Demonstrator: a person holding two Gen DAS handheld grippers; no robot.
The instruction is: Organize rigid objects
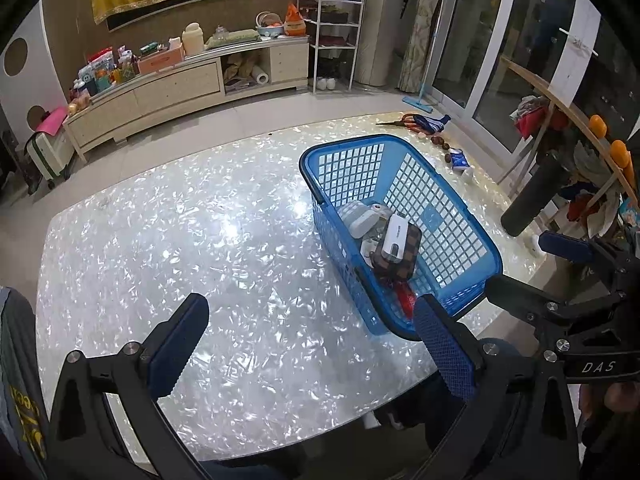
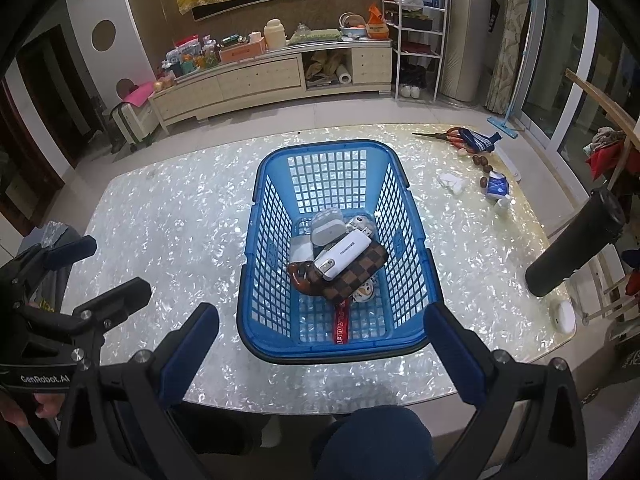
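Both tools spread and empty over the table

I had the table (image 2: 168, 208) mostly bare, the blue basket (image 2: 404, 236) at its middle holding the checked wallet (image 2: 360, 272) and white gadget (image 2: 340, 258). Next I judged the small case (image 2: 562, 316) worth fetching: right tool (image 2: 322, 326) and left tool (image 1: 308, 328) both gaped, holding nothing.

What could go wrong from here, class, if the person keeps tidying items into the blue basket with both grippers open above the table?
1. The white device lies loose on the checkered case; another item dropped into the blue basket might knock it off.
2. The black cylinder stands near the table edge; a reach by the right gripper for the white pod could topple it.
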